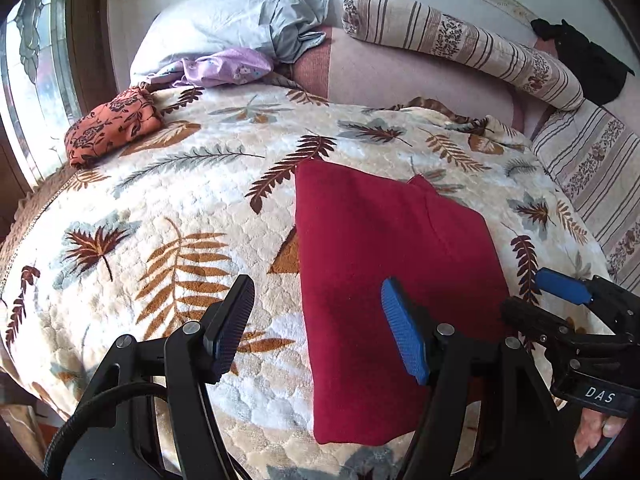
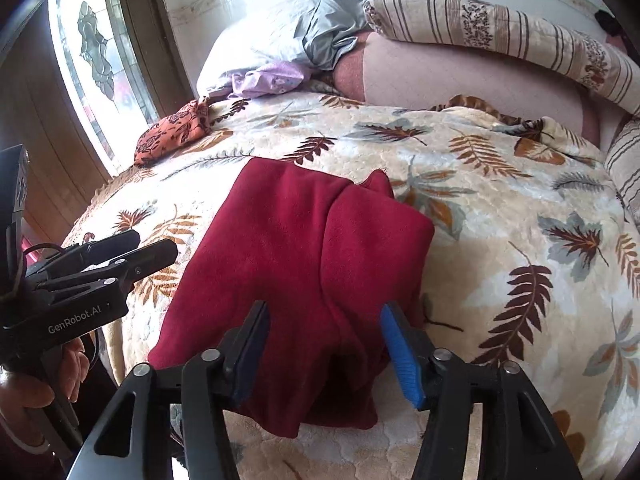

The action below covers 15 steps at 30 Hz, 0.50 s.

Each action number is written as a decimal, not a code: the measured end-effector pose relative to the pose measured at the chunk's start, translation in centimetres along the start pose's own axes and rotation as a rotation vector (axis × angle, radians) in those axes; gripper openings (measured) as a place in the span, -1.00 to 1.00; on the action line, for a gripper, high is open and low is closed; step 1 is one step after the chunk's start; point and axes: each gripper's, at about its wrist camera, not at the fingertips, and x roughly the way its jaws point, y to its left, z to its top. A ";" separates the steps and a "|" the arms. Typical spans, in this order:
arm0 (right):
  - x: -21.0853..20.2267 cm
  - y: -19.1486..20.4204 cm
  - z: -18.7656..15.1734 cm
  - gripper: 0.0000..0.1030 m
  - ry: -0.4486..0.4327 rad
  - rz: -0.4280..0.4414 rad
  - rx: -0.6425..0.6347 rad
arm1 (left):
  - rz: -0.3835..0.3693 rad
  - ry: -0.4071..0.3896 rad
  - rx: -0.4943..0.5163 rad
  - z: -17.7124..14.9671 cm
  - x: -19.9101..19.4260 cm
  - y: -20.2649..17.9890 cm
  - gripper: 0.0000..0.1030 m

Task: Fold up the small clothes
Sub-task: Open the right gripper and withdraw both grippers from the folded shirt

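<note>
**Left wrist and right wrist views: red garment folded on the bed, both hand-held grippers apart and empty**

Left wrist view has the red garment (image 1: 384, 248) in the lower centre of the frame, lying folded on the leaf-print blanket (image 1: 180, 200) that covers the bed. In the right wrist view the same garment (image 2: 304, 264) fills the lower middle, its folded layers overlapping along a seam-like edge.

The left hand-held gripper (image 1: 320, 328) stands with its jaws wide apart and nothing between the pads; its right finger is over the garment, its left over the blanket. The right hand-held gripper (image 2: 324, 348) also has its jaws spread, above the garment's near edge, and the pads do not press the cloth. A hand (image 2: 24, 384) holds the other tool at the left edge of that frame.

Further out, an orange floral cloth (image 1: 112, 128) lies at the upper left of the blanket, a lilac cloth (image 1: 228, 68) beside a grey pillow (image 1: 240, 20) above it, and a striped bolster (image 1: 460, 40) runs across the upper right, with a black cloth (image 1: 580, 60) at its end.
</note>
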 end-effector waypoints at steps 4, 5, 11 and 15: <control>-1.1 0.4 0.2 0.41 -0.043 -0.016 0.013 | 0.013 -0.007 0.002 -0.1 -0.7 -0.1 0.29; -1.3 0.5 0.3 0.43 -0.047 -0.024 0.012 | 0.015 -0.010 0.001 -0.2 -0.8 -0.1 0.29; -1.5 0.9 0.4 0.48 -0.056 -0.037 0.009 | 0.024 -0.043 0.001 -0.2 -1.8 -0.2 0.29; -1.5 0.9 0.2 0.50 -0.051 -0.037 0.019 | 0.034 -0.056 0.009 -0.3 -2.1 -0.3 0.29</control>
